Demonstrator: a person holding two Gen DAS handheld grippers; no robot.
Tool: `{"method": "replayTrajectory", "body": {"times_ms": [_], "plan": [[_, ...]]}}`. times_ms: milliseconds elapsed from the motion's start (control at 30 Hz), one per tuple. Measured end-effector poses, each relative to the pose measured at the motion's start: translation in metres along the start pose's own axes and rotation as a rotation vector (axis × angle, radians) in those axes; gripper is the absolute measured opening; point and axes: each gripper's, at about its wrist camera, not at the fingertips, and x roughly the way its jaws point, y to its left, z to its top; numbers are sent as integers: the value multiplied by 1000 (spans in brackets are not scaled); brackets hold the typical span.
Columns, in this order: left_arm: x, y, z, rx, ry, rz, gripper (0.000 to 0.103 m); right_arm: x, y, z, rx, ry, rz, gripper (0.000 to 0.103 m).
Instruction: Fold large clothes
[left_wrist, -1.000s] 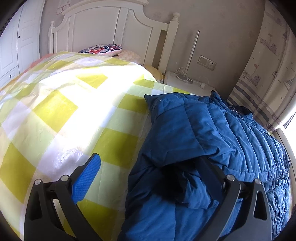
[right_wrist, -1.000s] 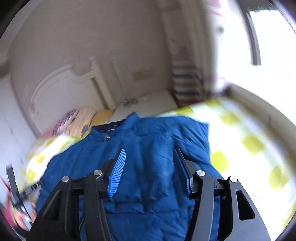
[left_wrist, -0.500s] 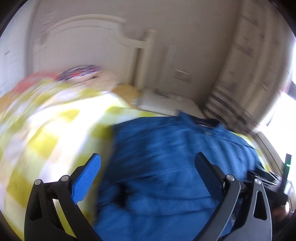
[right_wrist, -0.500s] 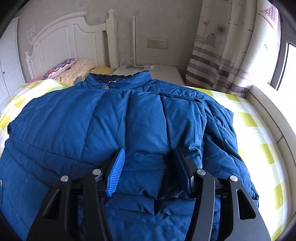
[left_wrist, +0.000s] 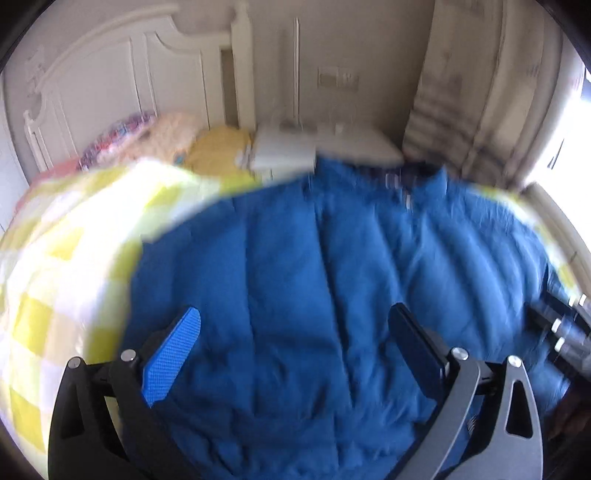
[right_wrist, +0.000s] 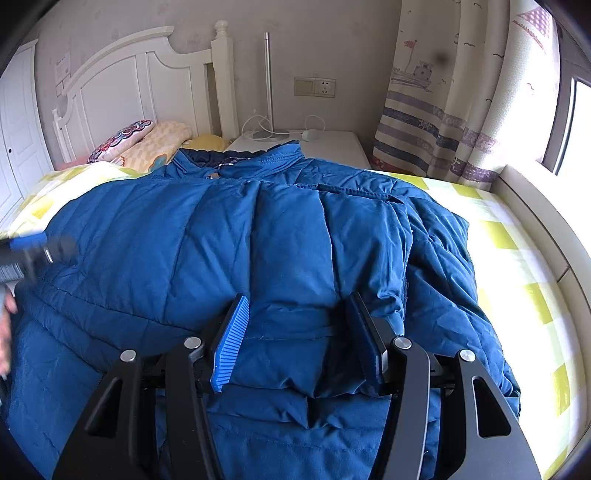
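On the far left a white headboard (right_wrist: 122, 70) is seen, with a patterned pillow (right_wrist: 122, 138) at its foot, and a yellow-and-white checked bedspread (left_wrist: 70, 236) is stretched over the bed. A large blue padded jacket (right_wrist: 221, 236) is laid flat across the middle of that bedspread, its collar (right_wrist: 258, 157) turned toward the far end, close to a white nightstand (right_wrist: 332, 142). The left gripper (left_wrist: 295, 325) is held over the jacket's near left part with its 2 fingers spread wide; nothing is caught between them, and no contact with the cloth can be made out in the blurred left view. Further right, the right gripper (right_wrist: 299, 314) is set down at the jacket's near right part, its fingers about half apart, with a puffed ridge of the blue cloth bulging up between them; both pads seem to be pressed into that ridge, so a hold on the cloth is judged likely. At the right edge the right sleeve (right_wrist: 439, 258) appears to be already turned in over the body, while the left side looks smoothed flat. On the far right a striped curtain (right_wrist: 443, 110) is hung beside a bright window. The folding is judged to be at an early to middle stage: the sides appear gathered in, but the length of the jacket is not yet folded over.
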Motion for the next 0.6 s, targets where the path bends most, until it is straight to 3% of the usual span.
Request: {"method": "replayTrajectory", "body": {"times_ms": [67,167,200,300,500,600], "plan": [[6,6,13,-8,-6,32,101,0,0,0,1,-1,1,54],[52,18,21,-30,116,47,101,1,-1,0,4,0,5,54],[61,20,17,-30,125,49,101,1,-1,0,4,0,7,55],[63,21,8,-17,50,54,101,0,0,0,2,-5,12,55],[62,28,3,-30,28,25,101,-2,5,-1,-12,-16,-5,56],[61,27,2,-32,27,24,101,-9,7,3,-4,-27,8,63]]}}
